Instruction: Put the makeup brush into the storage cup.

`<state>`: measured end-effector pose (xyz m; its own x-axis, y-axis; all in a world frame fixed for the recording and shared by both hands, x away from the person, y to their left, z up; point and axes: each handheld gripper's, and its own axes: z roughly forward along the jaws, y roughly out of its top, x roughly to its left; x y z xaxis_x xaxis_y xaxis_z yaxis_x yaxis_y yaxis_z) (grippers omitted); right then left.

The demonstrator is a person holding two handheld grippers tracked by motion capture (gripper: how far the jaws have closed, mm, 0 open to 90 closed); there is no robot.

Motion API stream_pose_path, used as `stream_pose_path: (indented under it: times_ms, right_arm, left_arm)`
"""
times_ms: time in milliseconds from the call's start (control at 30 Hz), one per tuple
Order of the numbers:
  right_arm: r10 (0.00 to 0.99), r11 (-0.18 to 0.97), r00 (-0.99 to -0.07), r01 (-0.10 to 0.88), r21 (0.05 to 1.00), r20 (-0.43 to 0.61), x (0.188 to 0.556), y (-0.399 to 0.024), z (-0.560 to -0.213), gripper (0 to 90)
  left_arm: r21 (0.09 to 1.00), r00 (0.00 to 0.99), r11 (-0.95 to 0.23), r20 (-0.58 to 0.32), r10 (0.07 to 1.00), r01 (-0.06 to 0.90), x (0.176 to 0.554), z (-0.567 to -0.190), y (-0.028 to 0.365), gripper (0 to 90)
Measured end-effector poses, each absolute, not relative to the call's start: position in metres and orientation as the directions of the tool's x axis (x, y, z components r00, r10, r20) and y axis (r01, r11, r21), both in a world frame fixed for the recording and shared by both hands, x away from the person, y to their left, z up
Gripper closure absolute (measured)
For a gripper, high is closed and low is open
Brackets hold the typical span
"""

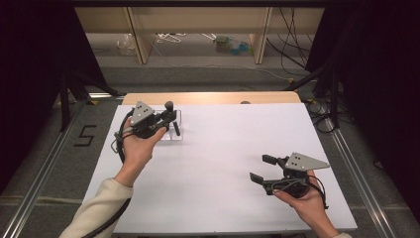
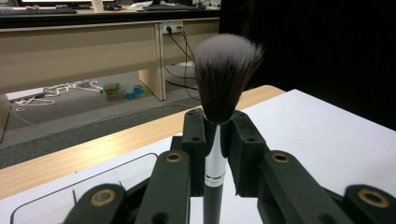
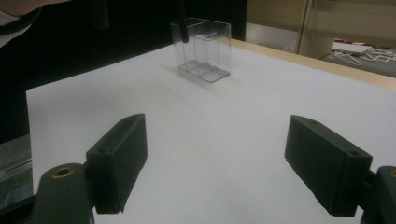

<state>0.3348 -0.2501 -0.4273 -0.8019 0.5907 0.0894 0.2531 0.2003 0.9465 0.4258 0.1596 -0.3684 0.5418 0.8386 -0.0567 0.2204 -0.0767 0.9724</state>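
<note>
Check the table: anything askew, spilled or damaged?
Nothing stands out. The makeup brush sits upright, clamped in the left gripper above the clear organizer, which stands square on the white table. The right gripper is open and empty. No spills.

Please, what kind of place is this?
Probably a lab or office set up for recording. A white table stands between black curtains, loose cables lie on the grey carpet, and a long beige desk with a keyboard stands behind.
</note>
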Motion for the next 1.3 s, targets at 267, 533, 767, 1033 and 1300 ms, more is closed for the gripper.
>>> stream_pose_path:
  times_ms: [267,533,767,1033,1300]
  right_arm:
    - [0.590,0.202,-0.803,0.252,0.947,0.088,0.3348,-0.2500,-0.4272,22.1]
    - [0.590,0.202,-0.803,0.252,0.946,0.088,0.3348,-0.2500,-0.4273,22.1]
    - [0.590,0.203,-0.803,0.252,0.946,0.087,0.3348,-0.2501,-0.4273,22.1]
    - [0.590,0.203,-0.802,0.252,0.946,0.087,0.3348,-0.2501,-0.4273,22.2]
    - [0.590,0.203,-0.803,0.251,0.946,0.086,0.3349,-0.2501,-0.4273,22.2]
  left_arm:
    - [0.973,0.540,-0.076,-0.056,0.840,0.218,0.4274,-0.3676,0.1604,77.8]
    - [0.973,0.537,-0.070,-0.060,0.841,0.219,0.4290,-0.3675,0.1604,77.7]
    - [0.974,0.535,-0.071,-0.056,0.843,0.215,0.4308,-0.3666,0.1609,77.8]
    - [0.976,0.533,-0.065,-0.058,0.844,0.210,0.4333,-0.3663,0.1600,77.7]
    - [0.975,0.533,-0.062,-0.062,0.844,0.212,0.4354,-0.3658,0.1597,77.8]
